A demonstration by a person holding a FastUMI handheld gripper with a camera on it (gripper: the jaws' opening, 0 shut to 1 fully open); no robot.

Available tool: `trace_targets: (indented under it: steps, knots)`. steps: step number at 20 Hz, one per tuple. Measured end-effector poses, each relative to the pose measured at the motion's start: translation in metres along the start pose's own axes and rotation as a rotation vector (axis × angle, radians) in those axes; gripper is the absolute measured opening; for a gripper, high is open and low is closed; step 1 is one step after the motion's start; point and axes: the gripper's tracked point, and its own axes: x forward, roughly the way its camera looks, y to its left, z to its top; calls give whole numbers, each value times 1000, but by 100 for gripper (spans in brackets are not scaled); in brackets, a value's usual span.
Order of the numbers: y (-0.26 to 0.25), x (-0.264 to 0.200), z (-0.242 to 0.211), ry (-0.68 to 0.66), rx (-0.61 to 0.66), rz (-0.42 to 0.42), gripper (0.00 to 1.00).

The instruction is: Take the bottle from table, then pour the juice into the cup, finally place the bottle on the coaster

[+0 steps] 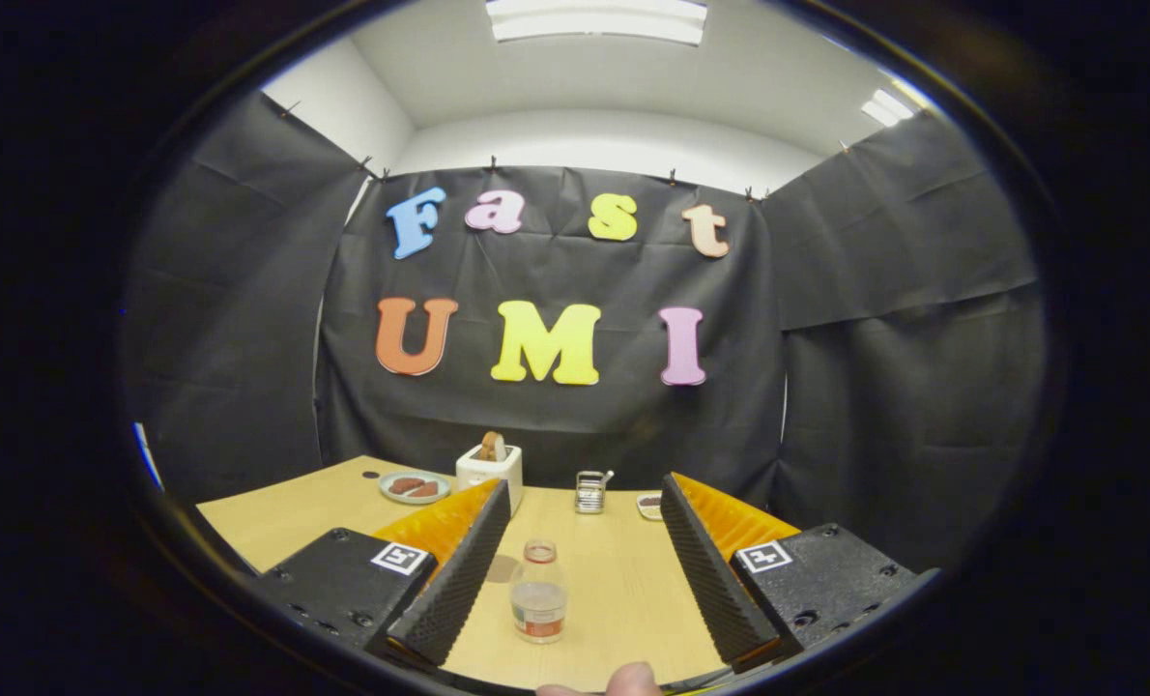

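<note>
Claw [583,561] spread wide, gripping nothing, ridged fingers [459,570] flanking the bottle [538,592] standing upright between them, nearer the left one, toward the near edge of the pale wooden table [623,599]. Clear, round, smooth-walled, uncapped, with a little juice at the bottom: probably light, slippery, easily tipped; best taken at mid-body, kept level. Flat round coaster [501,568] just behind it. Toward the far edge, a white toaster [489,467], a plate [414,486] and a shiny metal cup [589,491].
</note>
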Motion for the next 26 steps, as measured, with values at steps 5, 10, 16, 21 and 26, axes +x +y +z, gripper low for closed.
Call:
trace_targets:
  steps: [5, 10, 16, 21, 26]
  knots:
    - [0, 1, -3, -2, -2, -2, 100]
    - [-1, -1, -2, -6, 4, 2, 100]
    - [9, -3, -12, -12, 35, 41, 100]
    - [10, 0, -37, 19, 43, 47, 100]
    - [18, 5, -72, 66, 35, 64, 100]
